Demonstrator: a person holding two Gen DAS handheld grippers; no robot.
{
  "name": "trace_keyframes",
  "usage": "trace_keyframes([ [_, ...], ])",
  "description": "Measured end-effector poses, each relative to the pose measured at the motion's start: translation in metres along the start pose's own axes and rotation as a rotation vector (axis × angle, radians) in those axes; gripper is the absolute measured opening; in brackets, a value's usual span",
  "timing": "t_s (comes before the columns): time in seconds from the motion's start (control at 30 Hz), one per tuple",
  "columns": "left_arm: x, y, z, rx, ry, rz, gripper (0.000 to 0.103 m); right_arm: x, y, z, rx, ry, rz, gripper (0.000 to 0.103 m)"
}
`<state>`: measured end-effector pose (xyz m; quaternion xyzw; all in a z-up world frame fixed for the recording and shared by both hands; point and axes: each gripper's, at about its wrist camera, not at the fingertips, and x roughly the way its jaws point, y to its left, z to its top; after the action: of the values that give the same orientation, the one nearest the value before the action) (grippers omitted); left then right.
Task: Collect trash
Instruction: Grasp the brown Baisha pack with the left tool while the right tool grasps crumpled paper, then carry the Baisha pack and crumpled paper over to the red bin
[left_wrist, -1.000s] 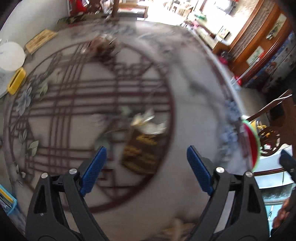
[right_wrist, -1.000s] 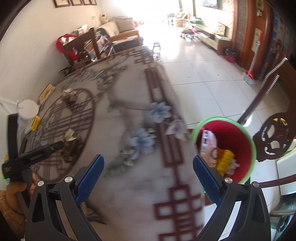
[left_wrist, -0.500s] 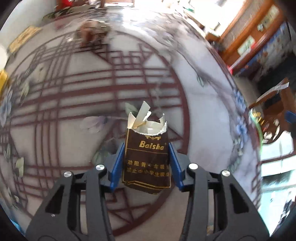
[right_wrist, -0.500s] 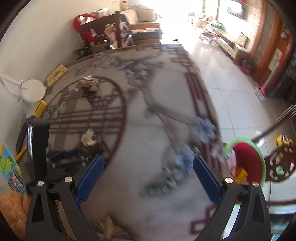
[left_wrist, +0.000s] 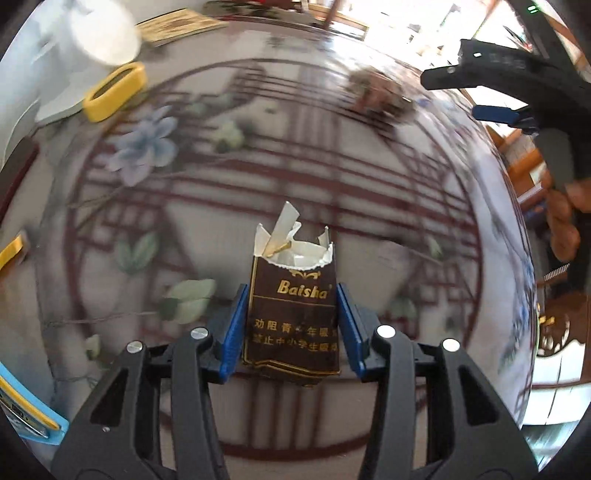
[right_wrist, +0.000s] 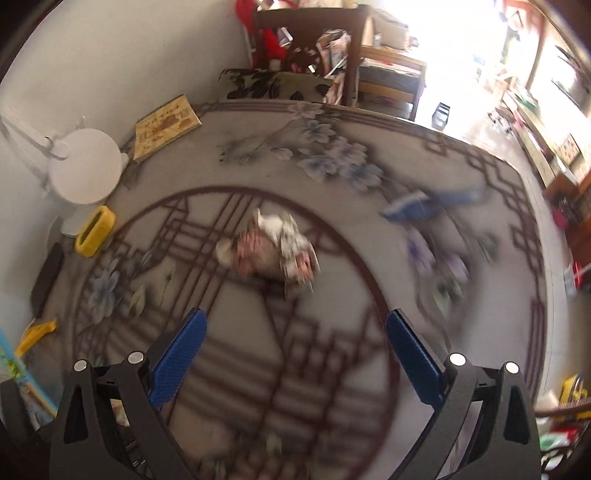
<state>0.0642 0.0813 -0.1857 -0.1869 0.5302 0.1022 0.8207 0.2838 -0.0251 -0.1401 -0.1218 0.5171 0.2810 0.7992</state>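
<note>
My left gripper (left_wrist: 291, 325) is shut on a torn brown Baisha cigarette pack (left_wrist: 293, 314), its blue pads pressing both sides, above the patterned table (left_wrist: 221, 184). A crumpled pink-and-white wrapper (right_wrist: 271, 249) lies on the table ahead of my right gripper (right_wrist: 295, 354), which is open and empty above the table. The same wrapper shows blurred at the far side in the left wrist view (left_wrist: 376, 92). My right gripper also appears at the upper right of the left wrist view (left_wrist: 509, 96).
A white round object (right_wrist: 85, 171), a yellow holder (right_wrist: 94, 230), a dark flat item (right_wrist: 46, 275) and a framed picture (right_wrist: 166, 125) sit along the table's left edge by the wall. A chair with clutter (right_wrist: 310, 48) stands behind the table.
My left gripper closed on the cigarette pack and has lifted and turned with it. My right gripper swung from the red bin at the table's side toward the crumpled wrapper.
</note>
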Motion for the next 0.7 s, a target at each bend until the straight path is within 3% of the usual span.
trace_keyframes([
  [0.13,0.002,0.009,0.006,-0.048,-0.002,0.01,0.045,0.038,-0.005,0.024,0.029,0.058,0.035,0.094],
  [0.33,0.005,0.011,0.014,-0.04,-0.002,0.022,0.045,0.077,-0.014,0.037,0.068,0.137,0.109,0.092],
  [0.47,0.008,0.009,0.018,-0.035,-0.002,0.025,0.045,0.078,-0.016,0.032,0.068,0.145,0.155,0.062],
  [0.7,0.013,0.003,0.016,-0.024,0.014,0.017,0.046,0.045,-0.006,-0.011,-0.01,0.144,0.163,0.057],
])
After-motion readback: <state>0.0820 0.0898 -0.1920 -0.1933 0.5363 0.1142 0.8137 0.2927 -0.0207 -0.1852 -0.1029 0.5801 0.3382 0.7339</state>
